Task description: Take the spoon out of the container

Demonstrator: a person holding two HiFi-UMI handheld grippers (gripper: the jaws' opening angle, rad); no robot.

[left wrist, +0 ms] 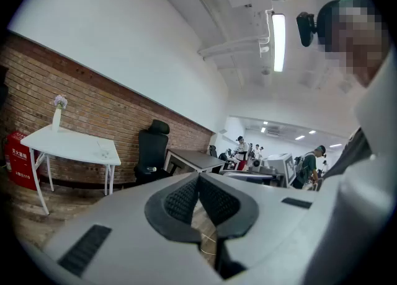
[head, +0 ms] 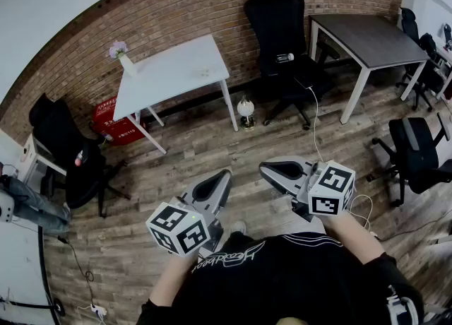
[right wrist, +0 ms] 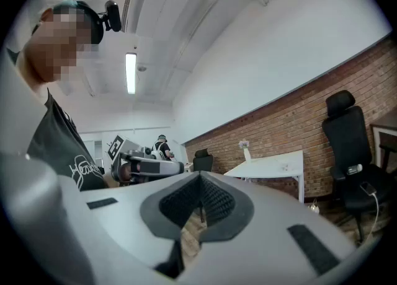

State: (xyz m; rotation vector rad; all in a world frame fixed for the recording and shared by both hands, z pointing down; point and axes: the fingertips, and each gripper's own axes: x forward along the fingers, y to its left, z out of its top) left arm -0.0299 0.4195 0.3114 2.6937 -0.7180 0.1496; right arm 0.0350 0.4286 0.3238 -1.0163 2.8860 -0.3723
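Open floor before white table

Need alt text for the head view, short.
Looking down, a person holds the left tongs and right tongs shut and empty over a wood floor. Beyond stand a white table, a dark table and black office chairs by a brick wall.

Small object on white table too small to identify; office chair cropped at right edge.
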